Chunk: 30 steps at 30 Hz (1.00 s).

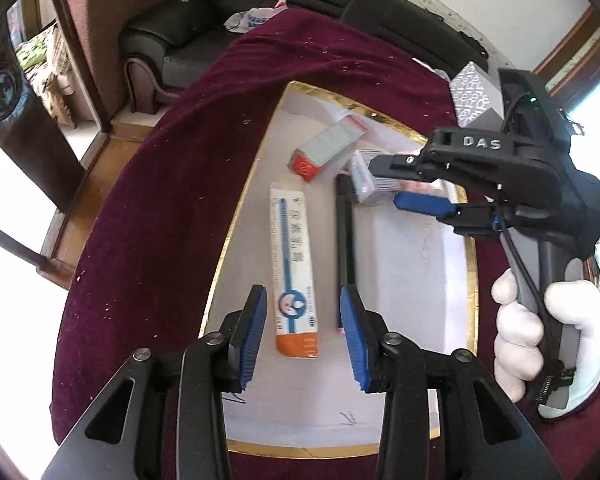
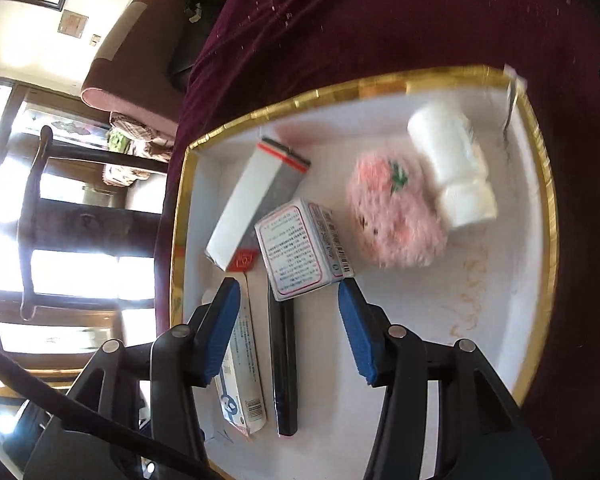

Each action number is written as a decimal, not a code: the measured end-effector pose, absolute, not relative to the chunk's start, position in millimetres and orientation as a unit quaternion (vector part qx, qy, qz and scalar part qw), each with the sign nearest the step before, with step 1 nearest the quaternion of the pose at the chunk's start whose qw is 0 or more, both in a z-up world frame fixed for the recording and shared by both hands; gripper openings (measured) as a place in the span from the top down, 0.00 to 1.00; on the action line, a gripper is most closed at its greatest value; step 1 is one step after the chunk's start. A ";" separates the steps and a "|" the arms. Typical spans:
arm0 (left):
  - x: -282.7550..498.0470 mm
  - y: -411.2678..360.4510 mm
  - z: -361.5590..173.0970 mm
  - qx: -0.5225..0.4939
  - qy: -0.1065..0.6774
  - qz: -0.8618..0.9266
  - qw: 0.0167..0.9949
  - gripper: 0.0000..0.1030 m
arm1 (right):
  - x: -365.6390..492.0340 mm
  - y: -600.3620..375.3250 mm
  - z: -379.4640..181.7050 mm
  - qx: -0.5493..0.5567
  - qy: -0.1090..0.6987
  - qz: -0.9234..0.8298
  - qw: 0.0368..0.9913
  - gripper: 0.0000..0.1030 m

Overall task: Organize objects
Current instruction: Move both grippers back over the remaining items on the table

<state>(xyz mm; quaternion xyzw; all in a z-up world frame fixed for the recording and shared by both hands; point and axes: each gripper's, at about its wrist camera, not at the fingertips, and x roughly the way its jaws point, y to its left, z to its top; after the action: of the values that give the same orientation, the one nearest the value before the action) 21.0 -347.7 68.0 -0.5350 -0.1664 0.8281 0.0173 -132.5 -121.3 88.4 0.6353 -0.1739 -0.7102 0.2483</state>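
A white tray with a gold rim (image 1: pixel 236 224) (image 2: pixel 548 216) lies on the dark red cloth. In it lie a long white-and-orange box (image 1: pixel 294 272) (image 2: pixel 240 364), a black pen (image 1: pixel 346 240) (image 2: pixel 283 364), a grey box with a red end (image 1: pixel 328 148) (image 2: pixel 256 204), a small white printed box (image 1: pixel 366 178) (image 2: pixel 304 248), a pink fluffy toy (image 2: pixel 396 212) and a white bottle (image 2: pixel 452 164) on its side. My left gripper (image 1: pixel 303 336) is open and empty above the long box. My right gripper (image 2: pixel 288 332) (image 1: pixel 392 182) is open and empty over the pen and small box.
A silver patterned box (image 1: pixel 474 94) stands on the cloth (image 1: pixel 148 220) beyond the tray's far right corner. A dark sofa (image 1: pixel 188 40) and wooden furniture (image 1: pixel 24 120) lie past the table edge. A gloved hand (image 1: pixel 540 332) holds the right gripper's handle.
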 end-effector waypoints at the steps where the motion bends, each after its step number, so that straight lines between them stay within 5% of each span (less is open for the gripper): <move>1: 20.4 -345.1 69.8 -0.533 -0.164 0.830 0.021 0.68 | -128.9 -117.1 95.0 0.629 -0.174 -0.714 0.252 0.51; 10: 15.3 -286.4 86.1 -0.527 -0.126 0.838 0.062 0.64 | -68.4 -37.9 187.6 0.507 -0.106 -0.838 0.172 0.47; 11: 16.8 -279.9 89.1 -0.525 -0.120 0.841 0.062 0.64 | -51.3 -28.3 203.2 0.471 -0.075 -0.867 0.142 0.41; 13: 20.5 -261.9 96.8 -0.517 -0.102 0.848 0.058 0.64 | -37.0 -13.5 218.0 0.425 -0.048 -0.899 0.096 0.01; 16: 25.7 -233.5 107.4 -0.510 -0.074 0.855 0.054 0.63 | -26.1 20.4 214.2 0.399 -0.083 -0.912 0.052 0.00; 18: 29.3 -215.6 114.1 -0.504 -0.060 0.860 0.058 0.63 | -50.9 40.7 189.6 0.481 -0.113 -0.868 0.059 0.00; 20: 34.4 -193.3 120.4 -0.497 -0.040 0.865 0.061 0.62 | -60.9 60.4 166.9 0.531 -0.120 -0.837 0.054 0.10; 30: 46.2 -94.8 118.5 -0.500 0.018 0.860 0.095 0.56 | -24.5 164.8 121.2 0.571 -0.135 -0.810 0.011 0.10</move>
<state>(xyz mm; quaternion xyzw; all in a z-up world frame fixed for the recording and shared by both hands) 46.2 -94.8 118.5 -0.5004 0.0175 0.8604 0.0952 -24.5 164.8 121.2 0.5711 -0.1348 -0.8097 0.0106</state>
